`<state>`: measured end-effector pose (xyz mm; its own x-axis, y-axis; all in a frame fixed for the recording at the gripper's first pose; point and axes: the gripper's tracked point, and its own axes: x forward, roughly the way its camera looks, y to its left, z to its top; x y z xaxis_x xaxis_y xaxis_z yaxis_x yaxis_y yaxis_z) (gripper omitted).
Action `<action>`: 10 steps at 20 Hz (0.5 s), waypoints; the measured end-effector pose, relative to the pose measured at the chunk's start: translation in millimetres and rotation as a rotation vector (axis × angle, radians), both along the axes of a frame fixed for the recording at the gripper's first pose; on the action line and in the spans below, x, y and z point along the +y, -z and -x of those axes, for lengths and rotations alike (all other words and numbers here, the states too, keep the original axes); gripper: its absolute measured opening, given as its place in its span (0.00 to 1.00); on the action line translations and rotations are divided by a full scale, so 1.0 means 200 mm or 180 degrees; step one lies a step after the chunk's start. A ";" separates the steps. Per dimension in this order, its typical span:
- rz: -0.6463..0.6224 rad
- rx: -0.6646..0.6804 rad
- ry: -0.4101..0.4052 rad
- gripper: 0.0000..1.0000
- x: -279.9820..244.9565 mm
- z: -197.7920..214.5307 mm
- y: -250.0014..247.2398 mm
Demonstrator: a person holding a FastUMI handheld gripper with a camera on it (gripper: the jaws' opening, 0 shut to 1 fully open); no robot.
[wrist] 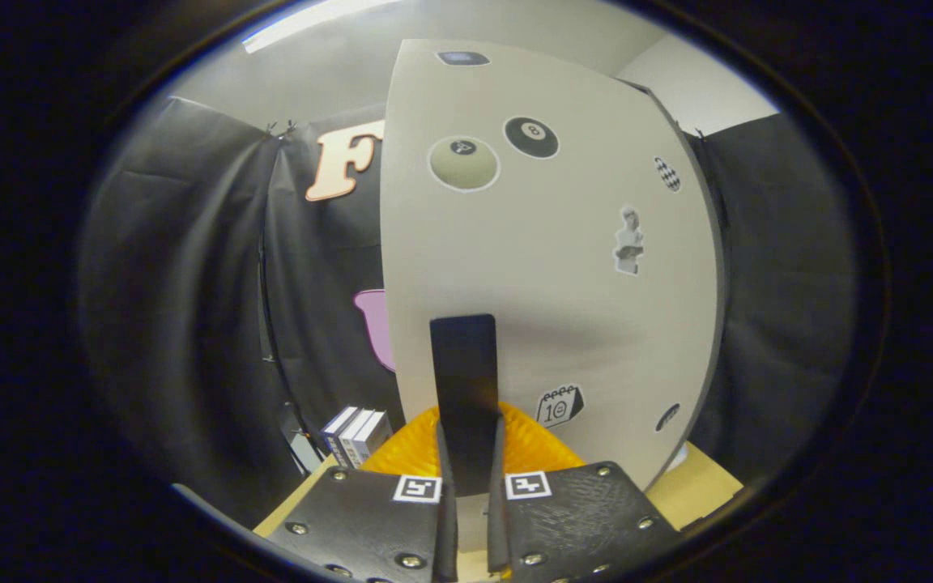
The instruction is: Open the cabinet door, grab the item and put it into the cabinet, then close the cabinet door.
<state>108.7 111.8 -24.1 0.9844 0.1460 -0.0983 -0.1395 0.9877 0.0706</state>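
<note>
**Op:** Right, I've got the cabinet door (547, 267) filling most of what I see, pale and covered in stickers, with its dark upright handle (463, 389) standing between my fingers. The gripper (466, 486) is closed in on that handle from both sides, so I'd call it clamped.

**Spotter:** Why hold it there?

**Op:** My guess is it's the only purchase on a flat panel, and holding it low lets me swing the door about its hinge. Whether I'm opening or closing, I can't tell from this angle.

**Spotter:** And the item?

**Op:** Probably the ridged orange thing (531, 445) just ahead of the fingertips, low down against the foot of the door. I can't say what it is, or whether it sits inside the cabinet or in front of it.

**Spotter:** Anything in the way?

**Op:** That orange piece lies close to the door's lower edge, so it may foul the swing. Off to the left, a few books (355, 436) stand upright on the wooden tabletop (705, 486), near the black curtain (191, 308) and well clear.
</note>
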 end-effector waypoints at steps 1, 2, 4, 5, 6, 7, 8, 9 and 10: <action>0.0008 -0.0006 0.0023 0.14 -0.04 0.05 -0.01; 0.0008 -0.0006 0.0051 0.15 -0.08 0.10 -0.01; 0.0006 -0.0011 0.0111 0.14 -0.17 0.21 -0.02; 0.0008 -0.0004 0.0140 0.14 -0.21 0.25 -0.03; -0.0009 -0.0007 0.0175 0.14 -0.26 0.31 -0.02; -0.0020 -0.0008 0.0215 0.14 -0.31 0.36 -0.03; -0.0024 -0.0009 0.0259 0.14 -0.34 0.38 -0.03; -0.0028 0.0003 0.0307 0.14 -0.37 0.41 -0.03; -0.0024 0.0003 0.0356 0.14 -0.42 0.44 -0.03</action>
